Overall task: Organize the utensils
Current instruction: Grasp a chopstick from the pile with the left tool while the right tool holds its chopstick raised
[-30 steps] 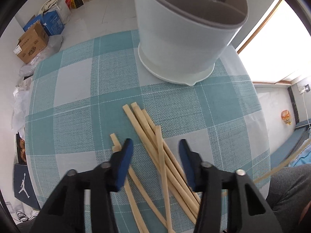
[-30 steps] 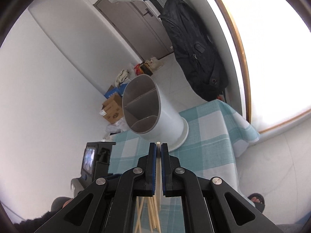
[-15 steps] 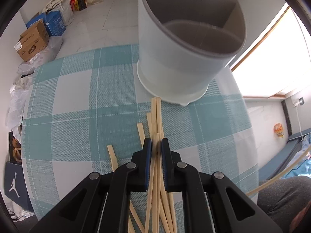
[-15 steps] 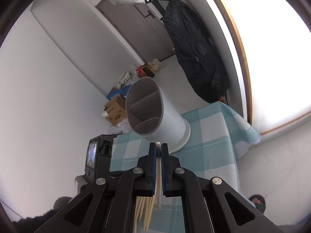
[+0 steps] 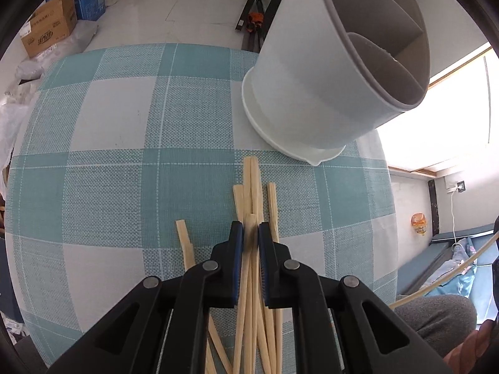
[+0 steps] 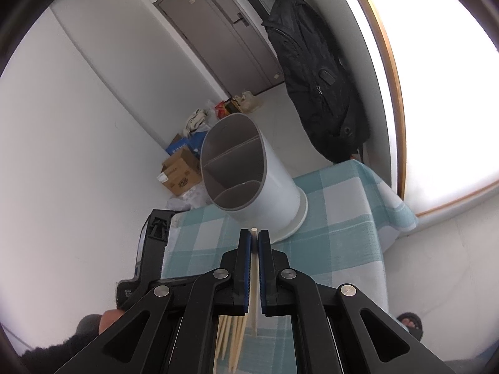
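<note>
Several wooden chopsticks [image 5: 253, 184] lie on the teal checked tablecloth [image 5: 124, 162], pointing at the white divided utensil holder [image 5: 327, 71]. My left gripper [image 5: 250, 229] is shut on one chopstick [image 5: 249, 221] in the pile, low over the cloth. My right gripper [image 6: 254, 233] is shut on another chopstick [image 6: 254, 230], held up in the air and aimed toward the holder [image 6: 249, 180]. More chopsticks [image 6: 234, 336] show below it on the table.
The holder stands near the table's far right edge, by a bright window [image 6: 443, 78]. Cardboard boxes [image 5: 50, 31] and bags sit on the floor beyond the table. A black coat [image 6: 318, 71] hangs by the door. A person's leg [image 5: 436, 318] is at the right.
My left gripper has closed on a chopstick in the pile and swung left, so the holder now sits to the right. My right gripper has risen slightly with its chopstick.
</note>
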Demonstrator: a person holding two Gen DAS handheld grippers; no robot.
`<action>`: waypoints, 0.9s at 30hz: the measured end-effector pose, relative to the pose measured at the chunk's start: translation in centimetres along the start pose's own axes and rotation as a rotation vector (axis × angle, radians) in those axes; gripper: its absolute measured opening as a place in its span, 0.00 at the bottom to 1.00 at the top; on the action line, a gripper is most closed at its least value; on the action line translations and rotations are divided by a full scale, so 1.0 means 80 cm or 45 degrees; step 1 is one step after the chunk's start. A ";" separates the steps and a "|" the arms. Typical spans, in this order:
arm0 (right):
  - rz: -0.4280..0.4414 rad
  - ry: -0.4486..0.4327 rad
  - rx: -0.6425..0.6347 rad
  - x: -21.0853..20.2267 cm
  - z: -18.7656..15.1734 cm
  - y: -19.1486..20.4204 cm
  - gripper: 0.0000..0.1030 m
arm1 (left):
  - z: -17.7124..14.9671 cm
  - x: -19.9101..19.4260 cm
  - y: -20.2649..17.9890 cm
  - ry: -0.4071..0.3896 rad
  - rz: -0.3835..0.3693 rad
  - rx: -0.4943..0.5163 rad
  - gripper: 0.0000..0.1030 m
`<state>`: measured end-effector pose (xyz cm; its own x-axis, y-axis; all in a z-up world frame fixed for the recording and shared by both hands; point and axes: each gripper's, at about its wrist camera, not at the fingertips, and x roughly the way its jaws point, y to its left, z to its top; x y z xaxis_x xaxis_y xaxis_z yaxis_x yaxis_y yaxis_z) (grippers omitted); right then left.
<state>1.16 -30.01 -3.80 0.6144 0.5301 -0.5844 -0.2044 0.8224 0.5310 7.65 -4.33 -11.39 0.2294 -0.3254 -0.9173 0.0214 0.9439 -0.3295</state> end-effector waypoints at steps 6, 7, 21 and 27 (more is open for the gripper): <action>-0.014 0.008 -0.006 0.006 -0.002 0.003 0.04 | 0.002 -0.002 0.012 -0.016 -0.027 -0.021 0.06; -0.015 0.007 -0.008 0.007 -0.002 0.004 0.04 | 0.002 -0.001 0.014 0.001 -0.043 -0.027 0.06; -0.010 -0.001 -0.038 0.013 -0.002 0.015 0.04 | -0.001 0.000 0.036 0.009 -0.197 -0.056 0.06; -0.005 -0.001 -0.037 0.014 -0.002 0.014 0.04 | -0.001 0.008 0.047 0.044 -0.253 -0.077 0.06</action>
<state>1.52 -28.48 -3.99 0.6157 0.5270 -0.5859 -0.2241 0.8299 0.5110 7.84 -1.01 -13.24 0.1931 -0.5074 -0.8398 0.0045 0.8563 -0.5164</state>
